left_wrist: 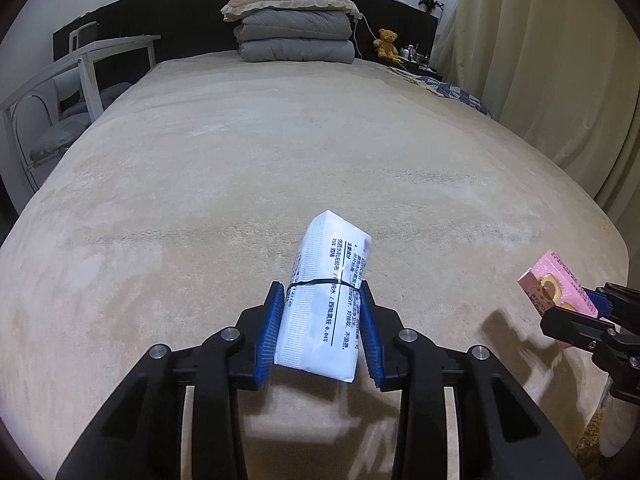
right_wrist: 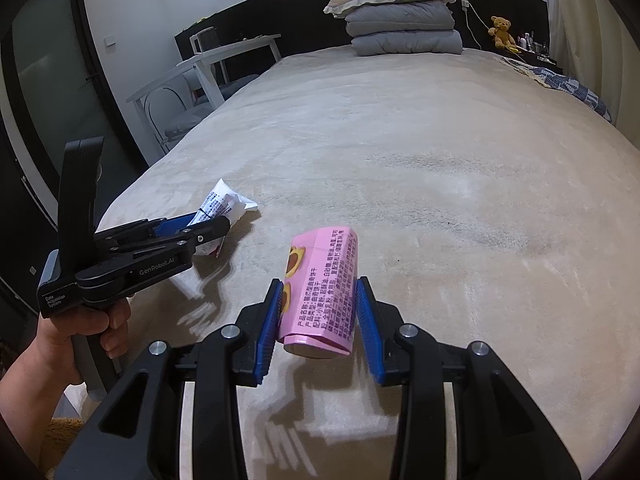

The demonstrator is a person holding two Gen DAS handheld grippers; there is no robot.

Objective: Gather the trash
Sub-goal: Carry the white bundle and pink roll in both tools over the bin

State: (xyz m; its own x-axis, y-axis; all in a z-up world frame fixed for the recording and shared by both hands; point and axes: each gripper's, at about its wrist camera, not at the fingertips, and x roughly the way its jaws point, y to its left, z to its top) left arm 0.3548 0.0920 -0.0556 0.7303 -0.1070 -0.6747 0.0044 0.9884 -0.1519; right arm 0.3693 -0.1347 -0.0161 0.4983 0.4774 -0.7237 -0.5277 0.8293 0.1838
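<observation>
White packet [left_wrist: 326, 304] clamped in left tool [left_wrist: 320, 292]; right tool [right_wrist: 318, 288] grips pink box [right_wrist: 320, 292].

white pack [left_wrist: 324, 304] printed in dark blue text; pink box [right_wrist: 320, 292] printed with brown hearts; beige bed [left_wrist: 280, 152]; grey quilt [left_wrist: 296, 36]; blue pads [left_wrist: 272, 336].

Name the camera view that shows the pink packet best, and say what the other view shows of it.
The right wrist view: the pink packet fills the centre, printed side readable, clamped in the right gripper jaws. The left wrist view shows only one end of it at the far right edge.
</observation>
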